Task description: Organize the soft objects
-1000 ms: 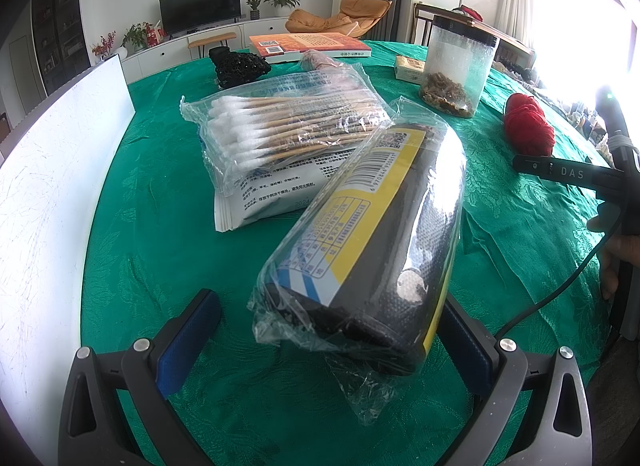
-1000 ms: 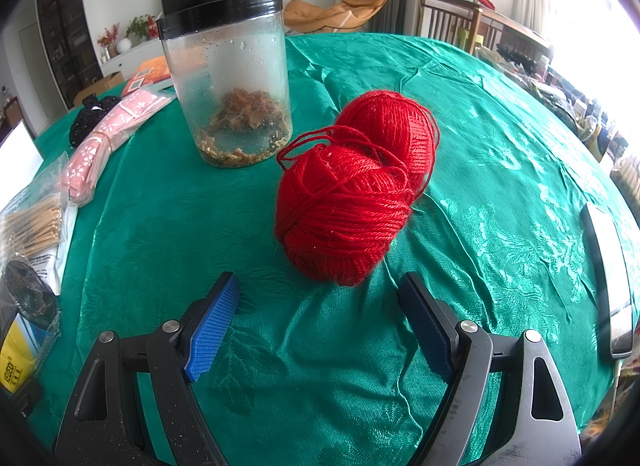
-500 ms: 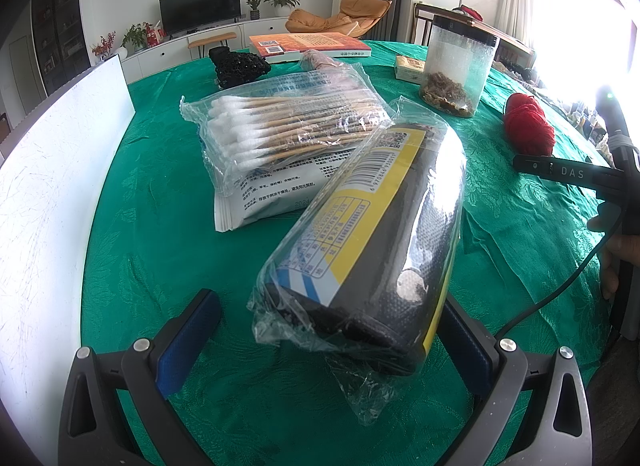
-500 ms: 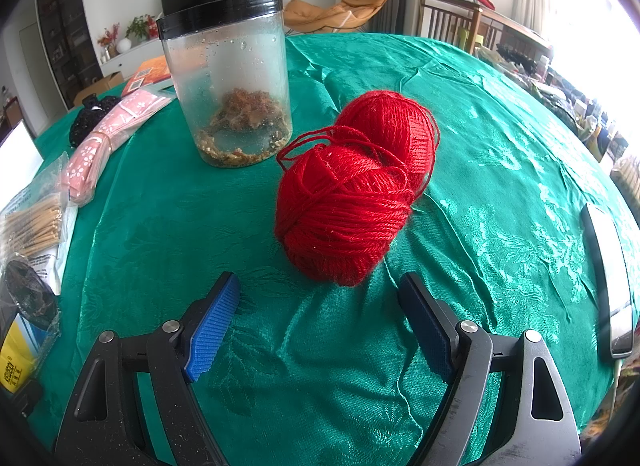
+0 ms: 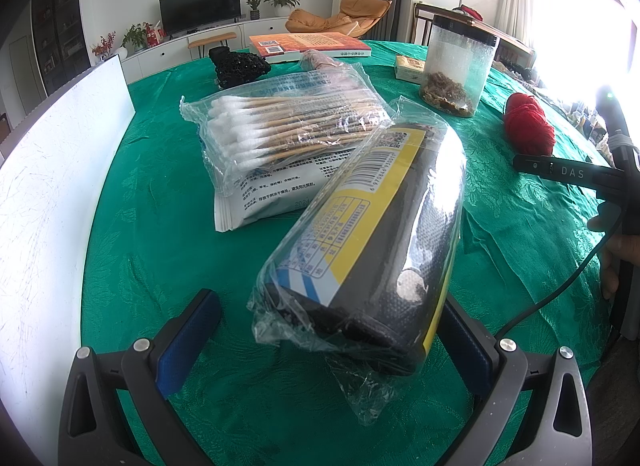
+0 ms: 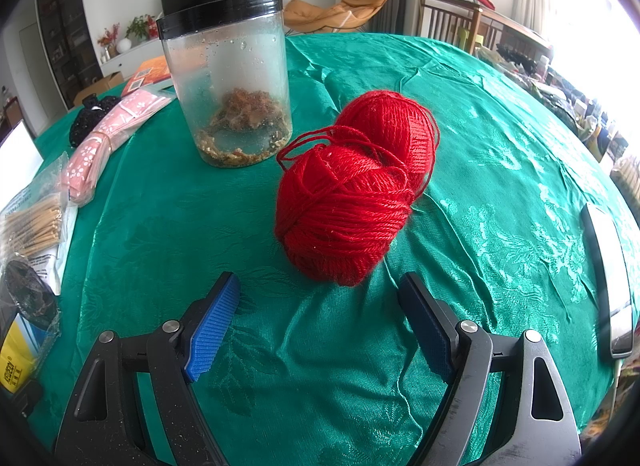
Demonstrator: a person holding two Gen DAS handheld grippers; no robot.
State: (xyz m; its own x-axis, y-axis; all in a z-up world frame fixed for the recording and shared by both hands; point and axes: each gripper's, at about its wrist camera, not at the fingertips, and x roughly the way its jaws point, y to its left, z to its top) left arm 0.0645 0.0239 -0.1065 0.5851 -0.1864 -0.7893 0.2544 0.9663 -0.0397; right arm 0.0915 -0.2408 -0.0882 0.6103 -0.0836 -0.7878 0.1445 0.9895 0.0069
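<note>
left gripper: jaws wide, black wrapped roll lying between them on the green cloth, not pinched.
right gripper: spread wide, red yarn just ahead.
advice: centre each soft bundle, close gently, avoid loose strands.

A green tablecloth is showing a woven leaf pattern. Red yarn is lying on it. The near wrapped roll is looking dark grey under clear plastic, wearing a yellow, white and blue label. The swabs are showing white tips on tan sticks. The far jar is carrying a black lid, and the pink packet is bearing small white flowers. Blue pads are lining the black right gripper.
</note>
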